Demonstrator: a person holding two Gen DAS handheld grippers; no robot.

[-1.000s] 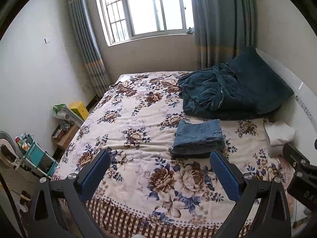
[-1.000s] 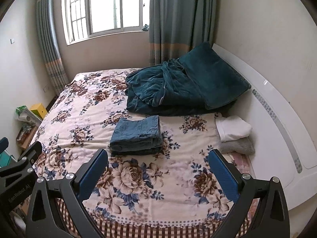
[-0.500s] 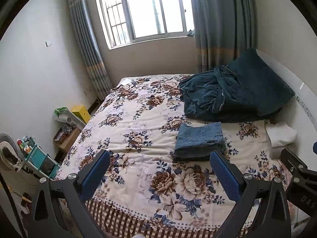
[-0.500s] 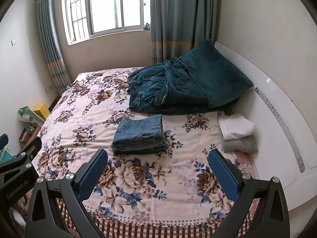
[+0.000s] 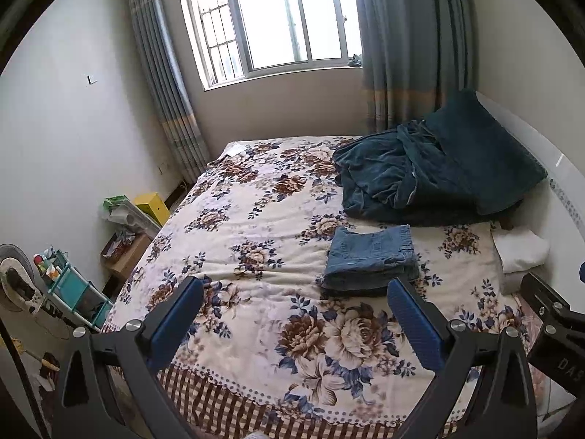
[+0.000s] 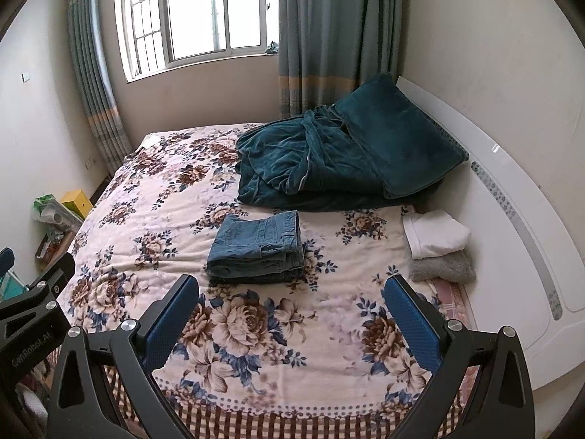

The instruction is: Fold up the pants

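Note:
Blue denim pants (image 5: 371,258) lie folded in a flat stack on the floral bedspread (image 5: 256,226), also seen in the right wrist view (image 6: 257,247). My left gripper (image 5: 296,320) is open and empty, held above the bed's near edge, short of the pants. My right gripper (image 6: 292,314) is open and empty, also back from the pants over the near edge. Part of the right gripper's body (image 5: 555,329) shows at the left wrist view's right edge.
A dark teal blanket and pillow (image 6: 343,161) lie heaped behind the pants. Folded white and grey cloths (image 6: 438,248) sit by the white headboard (image 6: 512,219). Boxes and a teal rack (image 5: 73,285) stand on the floor left of the bed. A window (image 5: 278,18) is at the back.
Both grippers have drawn back and up from the bed, so the pants look smaller and farther away. The pants have not moved. Both stay open.

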